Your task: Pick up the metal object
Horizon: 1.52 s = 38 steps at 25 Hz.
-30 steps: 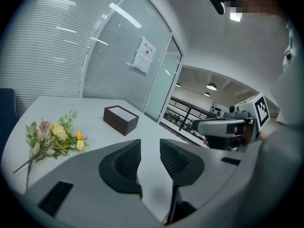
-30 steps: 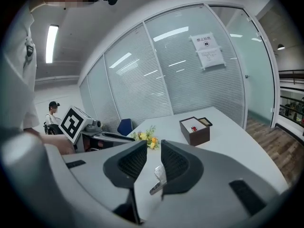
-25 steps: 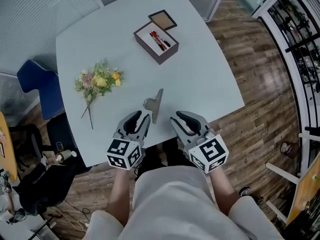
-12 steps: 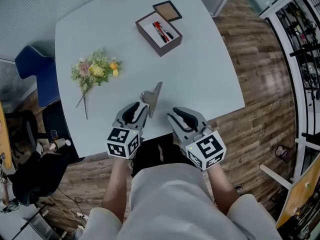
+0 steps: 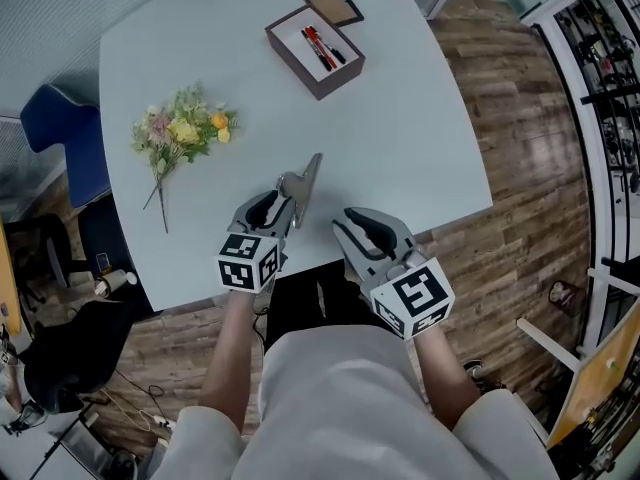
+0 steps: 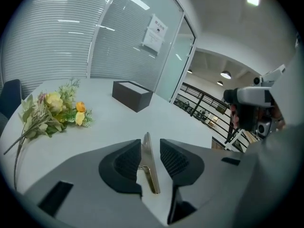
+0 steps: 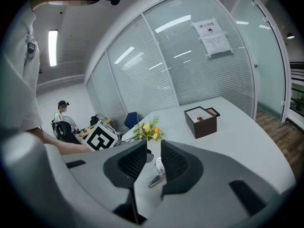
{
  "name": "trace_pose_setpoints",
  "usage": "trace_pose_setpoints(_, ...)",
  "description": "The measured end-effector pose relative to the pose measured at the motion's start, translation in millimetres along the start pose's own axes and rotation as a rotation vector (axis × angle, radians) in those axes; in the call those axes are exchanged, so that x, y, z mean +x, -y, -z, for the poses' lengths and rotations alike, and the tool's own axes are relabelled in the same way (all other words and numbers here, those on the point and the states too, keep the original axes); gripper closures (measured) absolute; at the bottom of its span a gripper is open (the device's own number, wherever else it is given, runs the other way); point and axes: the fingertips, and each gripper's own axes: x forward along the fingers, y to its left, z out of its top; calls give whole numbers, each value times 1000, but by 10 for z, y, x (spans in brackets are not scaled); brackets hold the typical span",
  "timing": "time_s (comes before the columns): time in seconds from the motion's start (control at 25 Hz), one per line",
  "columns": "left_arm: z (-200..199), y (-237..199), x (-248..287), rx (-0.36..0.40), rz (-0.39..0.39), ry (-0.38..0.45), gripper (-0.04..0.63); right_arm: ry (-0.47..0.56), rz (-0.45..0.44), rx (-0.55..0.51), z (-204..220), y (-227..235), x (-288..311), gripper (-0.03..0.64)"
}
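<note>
Your left gripper [image 5: 277, 213] has slid forward since a second ago. The metal clip [image 6: 148, 163], lying on the white table [image 5: 400, 118] just below the head view's centre, now stands between its parted jaws, not yet squeezed. You look ready to clamp down. Your right gripper [image 5: 357, 230] hangs lower right of the clip, jaws apart, holding nothing.

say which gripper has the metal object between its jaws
The left gripper: the metal object stands between its parted jaws; the right gripper holds nothing.
</note>
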Motion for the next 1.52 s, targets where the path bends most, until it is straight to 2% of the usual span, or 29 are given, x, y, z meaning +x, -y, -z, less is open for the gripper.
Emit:
trace_pose_setpoints(0.8,282,-283,429,-66,-7,-78,479,-58,21,39,133,176,101,518)
trace_pose_setpoints(1.28,283,-302,559,-69,8,-96,479,-61,37,52,136,256,107,518)
trace_pose_setpoints(1.52,288,-313,584,-45,-1,-109,482,-62,45,51,114,282,112,520)
